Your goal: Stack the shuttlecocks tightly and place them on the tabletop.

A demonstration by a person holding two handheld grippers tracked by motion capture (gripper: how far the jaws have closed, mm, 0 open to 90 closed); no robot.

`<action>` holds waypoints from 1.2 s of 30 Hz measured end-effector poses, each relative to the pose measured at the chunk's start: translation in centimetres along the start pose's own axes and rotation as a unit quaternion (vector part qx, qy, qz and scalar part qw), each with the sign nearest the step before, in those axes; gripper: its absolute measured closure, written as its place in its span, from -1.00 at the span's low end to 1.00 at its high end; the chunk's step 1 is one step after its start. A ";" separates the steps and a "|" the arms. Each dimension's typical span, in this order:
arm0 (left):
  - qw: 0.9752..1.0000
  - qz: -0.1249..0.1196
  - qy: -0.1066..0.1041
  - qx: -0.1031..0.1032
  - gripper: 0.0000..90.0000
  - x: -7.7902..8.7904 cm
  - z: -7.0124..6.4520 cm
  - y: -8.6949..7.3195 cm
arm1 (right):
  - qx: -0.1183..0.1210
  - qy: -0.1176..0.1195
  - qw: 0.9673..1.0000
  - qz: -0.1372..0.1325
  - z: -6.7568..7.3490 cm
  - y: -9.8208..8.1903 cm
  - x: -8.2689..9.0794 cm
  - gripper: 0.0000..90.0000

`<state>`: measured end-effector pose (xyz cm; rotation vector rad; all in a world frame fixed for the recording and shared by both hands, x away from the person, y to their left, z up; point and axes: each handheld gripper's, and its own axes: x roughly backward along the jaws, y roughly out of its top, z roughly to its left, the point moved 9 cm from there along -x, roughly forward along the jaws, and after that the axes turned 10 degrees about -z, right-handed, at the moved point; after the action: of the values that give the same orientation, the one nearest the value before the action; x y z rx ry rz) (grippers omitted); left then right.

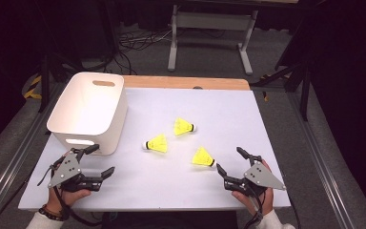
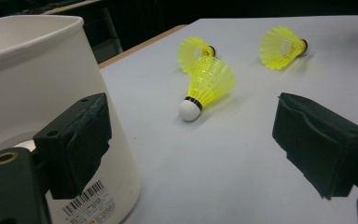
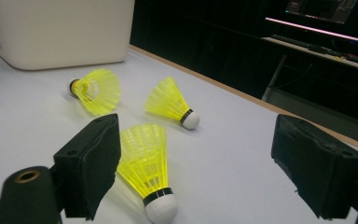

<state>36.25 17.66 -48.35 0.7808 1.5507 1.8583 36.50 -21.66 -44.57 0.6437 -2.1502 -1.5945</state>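
Three yellow shuttlecocks (image 1: 179, 142) lie mid-table, right of the white bin (image 1: 90, 109); left gripper (image 1: 100, 162) beside the bin, right gripper (image 1: 229, 161) near the closest shuttlecock (image 1: 203, 157), both wide open, empty

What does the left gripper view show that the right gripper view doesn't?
Left gripper view alone: the barcode label low on the white bin. Right gripper view alone: a lit screen in the dark background. Both: the bin, three yellow shuttlecocks lying on the white table, and an open, empty claw: left claw, right claw.
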 end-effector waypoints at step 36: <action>0.992 0.100 -0.072 0.024 -0.62 -16.2 -2.9 3.2 | 0.015 -0.032 0.999 0.031 -0.9 -1.2 -0.2 -0.53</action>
<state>44.47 3.12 -46.67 1.1032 1.4755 1.8637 37.30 -22.60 -45.44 0.5382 -2.2217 -1.5724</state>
